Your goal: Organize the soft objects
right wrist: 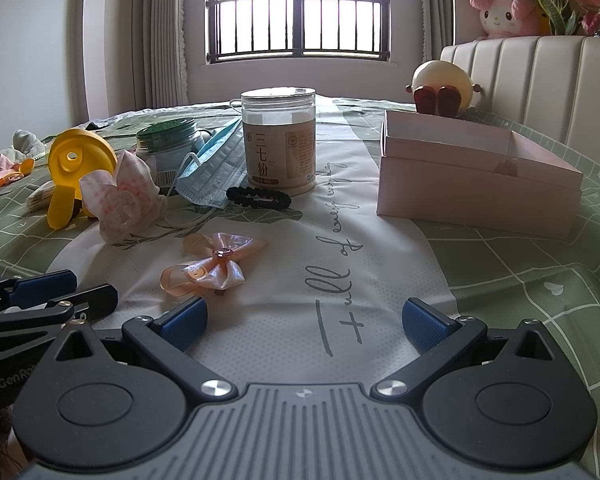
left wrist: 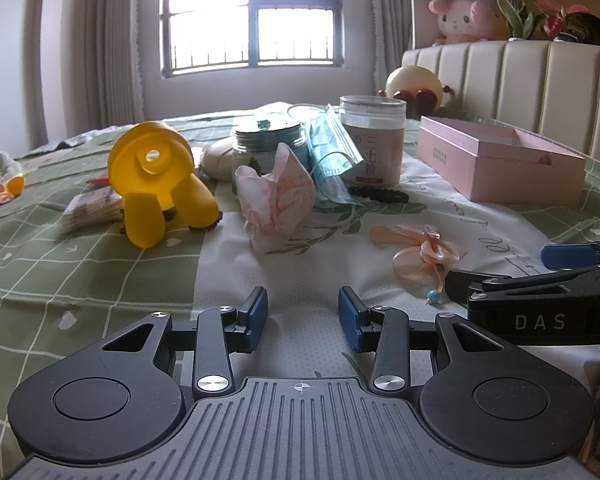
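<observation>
A pink-and-white fabric scrunchie point(left wrist: 275, 198) point(right wrist: 121, 196) lies on the bed ahead of my left gripper point(left wrist: 302, 316), which is open and empty. A peach ribbon bow point(left wrist: 420, 250) point(right wrist: 214, 266) lies just ahead and left of my right gripper point(right wrist: 304, 324), which is open wide and empty. A blue face mask point(left wrist: 330, 156) point(right wrist: 216, 176) leans on the jars. A black bead hair tie point(left wrist: 378, 195) point(right wrist: 259, 198) lies in front of the tall jar. An open pink box point(left wrist: 500, 156) point(right wrist: 476, 172) stands at the right.
A yellow plastic toy point(left wrist: 156, 176) point(right wrist: 70, 168), a tall jar point(left wrist: 373, 138) point(right wrist: 278, 142) and a short jar point(left wrist: 270, 140) point(right wrist: 168, 146) stand behind the soft items. A headboard point(left wrist: 540, 80) with plush toys is at the right. My right gripper shows in the left wrist view point(left wrist: 548, 280).
</observation>
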{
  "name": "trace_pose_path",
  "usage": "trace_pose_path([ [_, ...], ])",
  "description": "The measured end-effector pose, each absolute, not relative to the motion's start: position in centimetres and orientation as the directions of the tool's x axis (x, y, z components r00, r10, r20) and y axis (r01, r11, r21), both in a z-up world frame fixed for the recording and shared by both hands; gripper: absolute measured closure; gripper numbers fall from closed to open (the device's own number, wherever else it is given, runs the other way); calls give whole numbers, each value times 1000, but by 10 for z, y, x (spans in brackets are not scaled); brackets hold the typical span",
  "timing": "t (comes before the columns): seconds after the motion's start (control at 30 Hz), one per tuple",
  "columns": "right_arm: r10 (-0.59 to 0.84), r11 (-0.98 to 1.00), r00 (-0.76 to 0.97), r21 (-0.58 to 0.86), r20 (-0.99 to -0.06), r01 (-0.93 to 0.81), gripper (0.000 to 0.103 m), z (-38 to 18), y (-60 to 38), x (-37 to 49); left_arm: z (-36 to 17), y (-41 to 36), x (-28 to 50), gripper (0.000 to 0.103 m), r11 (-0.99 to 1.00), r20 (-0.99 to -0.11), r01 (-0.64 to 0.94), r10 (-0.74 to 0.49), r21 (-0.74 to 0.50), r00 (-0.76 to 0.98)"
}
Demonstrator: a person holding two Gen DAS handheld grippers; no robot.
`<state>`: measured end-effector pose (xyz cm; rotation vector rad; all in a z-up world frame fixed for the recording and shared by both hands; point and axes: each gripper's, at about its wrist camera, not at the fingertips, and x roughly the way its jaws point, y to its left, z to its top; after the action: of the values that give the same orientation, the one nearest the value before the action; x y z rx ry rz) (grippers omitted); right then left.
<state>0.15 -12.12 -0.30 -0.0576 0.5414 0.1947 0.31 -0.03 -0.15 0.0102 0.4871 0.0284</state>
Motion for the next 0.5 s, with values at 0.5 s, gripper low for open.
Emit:
trace_pose_path([
  [0.5,211,964,731,14,-649,-265,0,10,-126,23,5,5,11,59,1000,-522,0,1,1,853],
])
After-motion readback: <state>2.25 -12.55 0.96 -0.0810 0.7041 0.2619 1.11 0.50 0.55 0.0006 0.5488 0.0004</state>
